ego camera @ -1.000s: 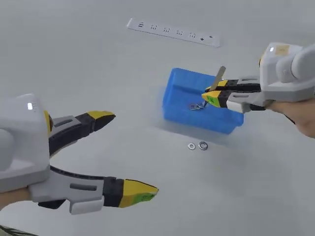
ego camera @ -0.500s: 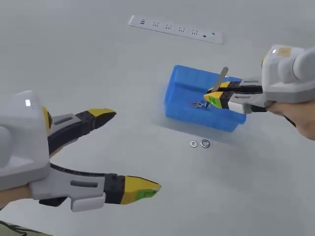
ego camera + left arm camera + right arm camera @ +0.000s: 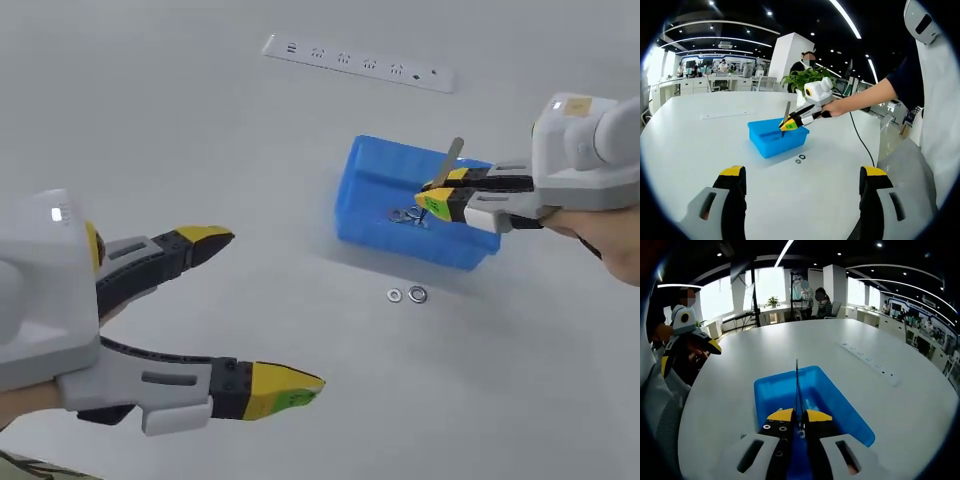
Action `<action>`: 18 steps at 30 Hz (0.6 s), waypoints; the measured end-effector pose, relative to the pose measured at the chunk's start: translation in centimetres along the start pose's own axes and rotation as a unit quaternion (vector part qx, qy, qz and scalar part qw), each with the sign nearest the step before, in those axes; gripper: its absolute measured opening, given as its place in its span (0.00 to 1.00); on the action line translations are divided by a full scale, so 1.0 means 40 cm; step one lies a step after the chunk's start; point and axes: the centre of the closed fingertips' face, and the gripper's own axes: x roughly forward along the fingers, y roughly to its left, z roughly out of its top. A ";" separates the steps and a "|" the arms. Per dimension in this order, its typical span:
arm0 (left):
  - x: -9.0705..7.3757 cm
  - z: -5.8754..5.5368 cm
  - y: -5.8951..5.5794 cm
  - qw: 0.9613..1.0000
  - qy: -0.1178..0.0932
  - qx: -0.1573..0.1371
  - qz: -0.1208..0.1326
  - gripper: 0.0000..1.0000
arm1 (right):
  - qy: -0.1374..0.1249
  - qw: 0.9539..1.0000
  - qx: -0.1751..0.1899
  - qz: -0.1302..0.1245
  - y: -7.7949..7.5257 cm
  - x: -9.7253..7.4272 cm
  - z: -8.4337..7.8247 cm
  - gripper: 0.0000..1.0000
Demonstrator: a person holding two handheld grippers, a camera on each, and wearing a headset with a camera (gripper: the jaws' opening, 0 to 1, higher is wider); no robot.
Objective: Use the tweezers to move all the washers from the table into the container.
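Our right gripper (image 3: 431,202), clamping thin metal tweezers (image 3: 453,156), is hovering over the blue plastic container (image 3: 366,186), with two silver ring washers (image 3: 408,295) lying just outside it, nearer us.

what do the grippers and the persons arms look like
The left gripper and right gripper have boxy white-grey bodies and black fingers with pointed yellow tips. A small white light glows on the left body. A thin black cable trails from the right gripper; that arm wears a dark blue sleeve.
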 end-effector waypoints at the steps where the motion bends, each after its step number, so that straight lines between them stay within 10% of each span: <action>1: 0.001 0.001 0.001 1.000 -0.001 0.000 0.000 0.99 | -0.003 1.000 -0.001 -0.001 0.000 -0.003 0.005 0.08; 8: 0.049 0.053 0.028 1.000 -0.019 0.017 -0.013 0.98 | -0.005 1.000 -0.026 0.003 0.006 -0.025 0.035 0.08; 13: 0.148 0.147 0.082 0.998 -0.046 0.035 -0.015 0.95 | 0.005 0.999 -0.053 0.012 0.022 -0.034 0.041 0.08; 18: 0.241 0.247 0.077 0.994 -0.095 0.033 -0.051 0.88 | 0.000 0.998 -0.061 0.023 0.041 -0.040 0.058 0.08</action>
